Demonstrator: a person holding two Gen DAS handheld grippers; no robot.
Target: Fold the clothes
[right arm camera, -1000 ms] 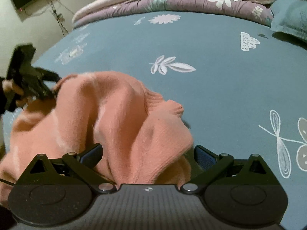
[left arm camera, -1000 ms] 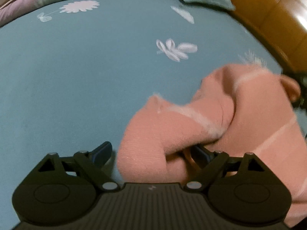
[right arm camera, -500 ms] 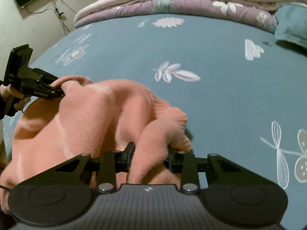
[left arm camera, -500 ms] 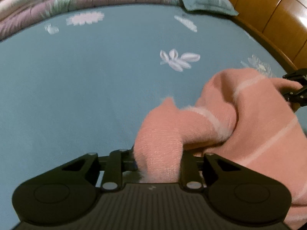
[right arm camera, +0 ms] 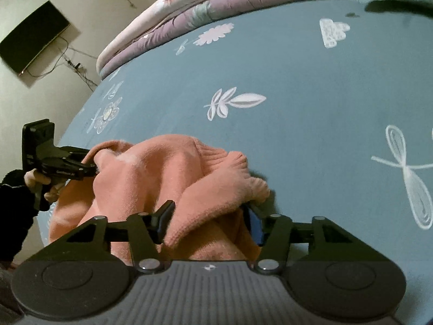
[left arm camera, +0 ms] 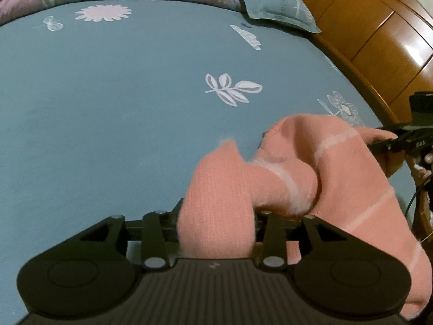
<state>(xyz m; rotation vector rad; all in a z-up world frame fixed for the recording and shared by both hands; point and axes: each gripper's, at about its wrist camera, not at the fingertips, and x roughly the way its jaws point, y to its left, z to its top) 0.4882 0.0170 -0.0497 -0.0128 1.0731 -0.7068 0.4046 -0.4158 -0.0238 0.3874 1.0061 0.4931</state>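
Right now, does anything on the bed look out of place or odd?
Only the pink sweater: it sits in a crumpled heap on the blue bedsheet, not laid flat for folding. The left gripper and the right gripper each have a bunched fold between the fingers. Nothing looks damaged or spilled.

Teal floral bedsheet, folded quilts, wooden headboard, wall-mounted screen

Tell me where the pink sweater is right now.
The pink sweater lies bunched on the teal bedsheet at the near edge, low in both wrist views, between the left tool and right tool.
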